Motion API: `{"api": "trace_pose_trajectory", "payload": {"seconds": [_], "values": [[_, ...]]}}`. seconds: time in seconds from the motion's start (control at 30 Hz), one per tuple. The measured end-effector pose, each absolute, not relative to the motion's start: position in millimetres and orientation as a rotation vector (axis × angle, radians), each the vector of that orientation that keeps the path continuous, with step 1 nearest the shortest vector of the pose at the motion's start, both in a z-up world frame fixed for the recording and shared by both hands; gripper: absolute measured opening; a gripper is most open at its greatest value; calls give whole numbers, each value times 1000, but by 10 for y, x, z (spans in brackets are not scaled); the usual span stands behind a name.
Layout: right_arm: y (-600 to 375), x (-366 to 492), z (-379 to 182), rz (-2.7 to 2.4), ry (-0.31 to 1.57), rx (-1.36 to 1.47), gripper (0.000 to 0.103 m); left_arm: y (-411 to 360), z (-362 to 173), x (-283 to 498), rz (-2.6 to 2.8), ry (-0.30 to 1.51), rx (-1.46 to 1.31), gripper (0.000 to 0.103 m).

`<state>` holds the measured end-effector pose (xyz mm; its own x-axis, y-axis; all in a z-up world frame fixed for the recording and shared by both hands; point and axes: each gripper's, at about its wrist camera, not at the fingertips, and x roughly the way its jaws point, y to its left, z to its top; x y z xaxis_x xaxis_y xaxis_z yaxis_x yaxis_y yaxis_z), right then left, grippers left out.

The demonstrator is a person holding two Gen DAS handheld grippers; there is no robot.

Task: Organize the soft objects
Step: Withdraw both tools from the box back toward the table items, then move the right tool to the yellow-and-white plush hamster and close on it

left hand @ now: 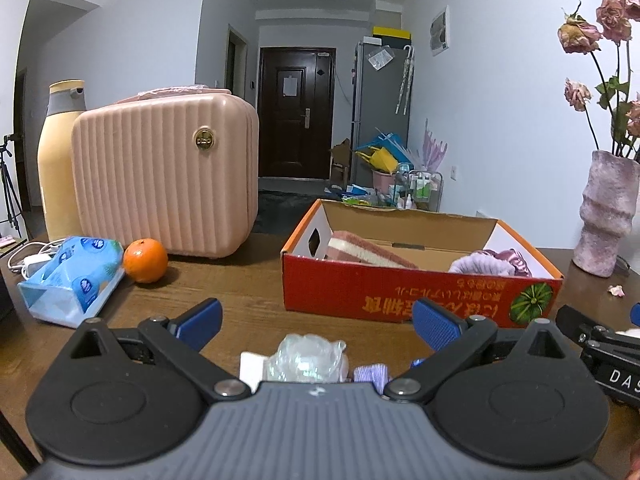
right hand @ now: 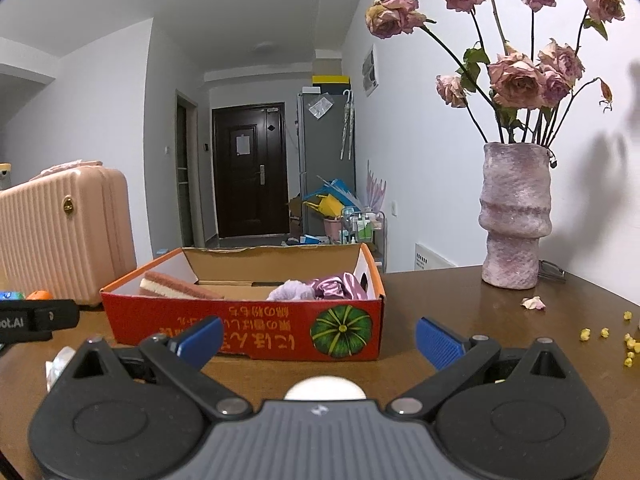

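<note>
Soft items in red cardboard box [left hand: 400,292] with upside-down lettering, both grippers' jaws wide open, holding nothing.

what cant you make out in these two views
- White round thing, right wrist view: mostly hidden behind the right tool body.
- Clear plastic wrap and purple cloth, left wrist view: lower parts hidden by the left tool body.
- Box floor: hidden by its front wall in both views.

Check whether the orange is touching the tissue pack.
Cannot tell. In the left wrist view the orange sits right beside the tissue pack; their outlines meet at the pack's corner, but no plain contact or gap shows.
</note>
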<state>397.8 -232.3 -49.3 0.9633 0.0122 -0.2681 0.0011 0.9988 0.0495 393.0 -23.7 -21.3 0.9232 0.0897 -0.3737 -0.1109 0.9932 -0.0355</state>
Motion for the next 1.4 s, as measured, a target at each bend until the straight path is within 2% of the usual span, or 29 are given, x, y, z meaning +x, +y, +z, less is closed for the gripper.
{"api": "trace_pose_trajectory", "payload": {"seconds": [0.9, 1.4], "values": [[-2592, 3144, -508, -62, 304, 16, 103, -289, -324, 3197, 33, 434, -14, 103], [-2978, 3222, -591, -267, 400, 123, 103, -141, -369, 3224, 18, 466, -26, 103]]}}
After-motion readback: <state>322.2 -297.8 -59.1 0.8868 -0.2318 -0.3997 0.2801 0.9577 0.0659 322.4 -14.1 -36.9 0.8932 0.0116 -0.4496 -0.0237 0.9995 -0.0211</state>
